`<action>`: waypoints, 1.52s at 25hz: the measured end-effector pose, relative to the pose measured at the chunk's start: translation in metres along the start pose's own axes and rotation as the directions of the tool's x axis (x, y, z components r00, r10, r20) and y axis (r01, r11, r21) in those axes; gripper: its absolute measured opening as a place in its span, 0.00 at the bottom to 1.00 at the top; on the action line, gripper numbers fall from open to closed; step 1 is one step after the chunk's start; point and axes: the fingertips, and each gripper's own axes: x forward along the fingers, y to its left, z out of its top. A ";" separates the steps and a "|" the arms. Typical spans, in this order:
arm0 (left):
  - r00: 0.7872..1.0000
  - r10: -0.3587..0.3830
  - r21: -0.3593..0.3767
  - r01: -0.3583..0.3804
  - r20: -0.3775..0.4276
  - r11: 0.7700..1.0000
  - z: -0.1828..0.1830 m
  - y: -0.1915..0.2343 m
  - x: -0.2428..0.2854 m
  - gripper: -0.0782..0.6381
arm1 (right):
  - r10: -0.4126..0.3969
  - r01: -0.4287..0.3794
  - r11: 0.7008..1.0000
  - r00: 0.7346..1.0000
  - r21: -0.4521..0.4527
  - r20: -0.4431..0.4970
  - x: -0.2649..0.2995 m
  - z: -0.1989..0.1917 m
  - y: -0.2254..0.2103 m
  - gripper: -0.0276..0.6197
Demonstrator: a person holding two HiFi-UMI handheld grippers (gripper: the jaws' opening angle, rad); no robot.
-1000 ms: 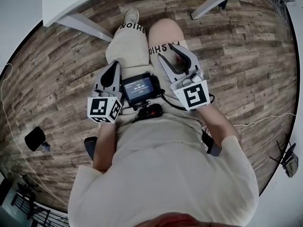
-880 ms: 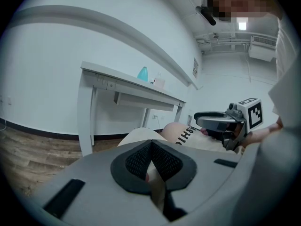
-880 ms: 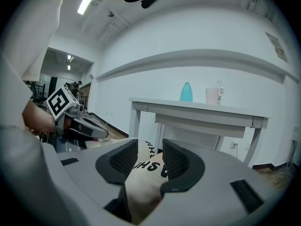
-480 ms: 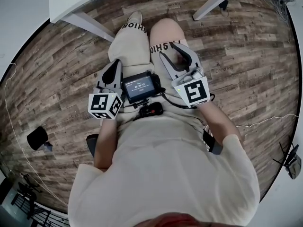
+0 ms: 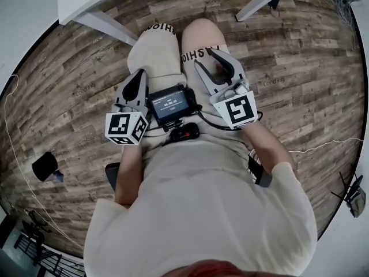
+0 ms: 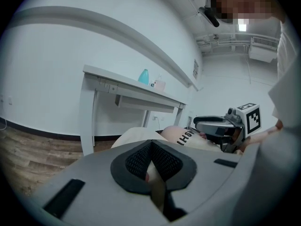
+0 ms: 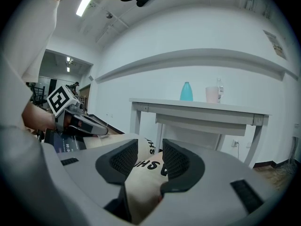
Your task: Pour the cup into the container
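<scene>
left claw [image 6: 151, 163]: together, empty | right claw [image 7: 149, 160]: apart, empty | cup [image 7: 212, 94]: on table [image 7: 160, 102] | risk: fast grab may tip it

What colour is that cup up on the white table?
The cup is pale pink, clearest in the right gripper view.

A sparse lab or test room is suggested rather than a home. Plain white walls [image 6: 56, 46] are seen above a wood-plank floor [image 5: 300, 51], which is crossed by a loose cable [image 5: 323, 146]. Exposed pipes [image 6: 221, 41] and a tube light [image 7: 84, 4] are carried under the ceiling. The only furniture made out is a white table [image 7: 197, 108], on which a teal bottle [image 7: 186, 91] and a pink cup [image 7: 211, 94] are set. A dark stand [image 5: 350, 192] is placed at the floor's edge.
</scene>
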 end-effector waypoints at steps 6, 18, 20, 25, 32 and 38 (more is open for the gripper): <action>1.000 -0.009 -0.004 0.009 0.002 1.000 -0.001 -0.003 -0.001 0.12 | 0.011 -0.011 1.000 1.000 -0.006 -0.003 0.002 -0.001 0.004 0.28; 1.000 0.005 0.001 -0.005 0.007 1.000 0.001 -0.002 -0.004 0.12 | -0.058 0.058 0.998 0.991 0.011 0.121 -0.015 0.031 0.000 0.28; 1.000 0.006 0.001 -0.006 0.005 1.000 0.001 -0.002 -0.004 0.12 | -0.046 0.044 0.999 0.993 0.023 0.111 -0.015 0.027 0.002 0.28; 1.000 0.008 0.002 -0.008 0.002 1.000 0.000 -0.002 -0.003 0.12 | 0.002 -0.005 0.999 0.998 0.044 0.057 -0.004 0.009 0.011 0.28; 1.000 0.009 0.015 -0.009 0.000 1.000 0.001 -0.003 -0.004 0.12 | 0.001 -0.002 0.995 1.000 0.097 0.014 -0.002 -0.003 0.001 0.28; 1.000 0.005 0.010 -0.005 -0.001 1.000 0.000 -0.003 -0.004 0.12 | -0.002 0.003 0.991 1.000 0.130 -0.004 -0.001 -0.005 -0.004 0.28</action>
